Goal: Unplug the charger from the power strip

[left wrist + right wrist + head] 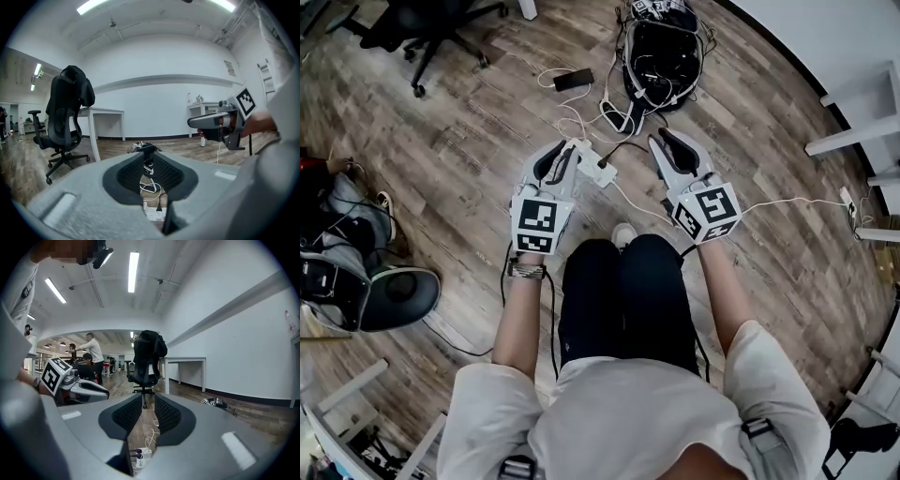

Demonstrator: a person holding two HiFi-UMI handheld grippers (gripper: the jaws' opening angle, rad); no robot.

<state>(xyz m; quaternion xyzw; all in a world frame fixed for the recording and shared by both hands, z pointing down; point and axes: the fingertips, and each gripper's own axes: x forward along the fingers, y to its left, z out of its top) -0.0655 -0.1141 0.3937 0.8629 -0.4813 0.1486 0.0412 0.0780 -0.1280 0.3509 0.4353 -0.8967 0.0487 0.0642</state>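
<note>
Both claws sit slightly apart and empty. The power strip (598,172) lies on the floor (469,141), long axis roughly 10-to-4 o'clock, with the charger (159,207) plugged in. It's at the left claw's (565,150) 4 o'clock, just beside it. The right claw (664,141) is farther off.

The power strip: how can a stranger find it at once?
On the wooden floor, look below the black bag. The power strip lies beside the left gripper: a white bar holding black plugs, unlike the loose white cables nearby.
</note>
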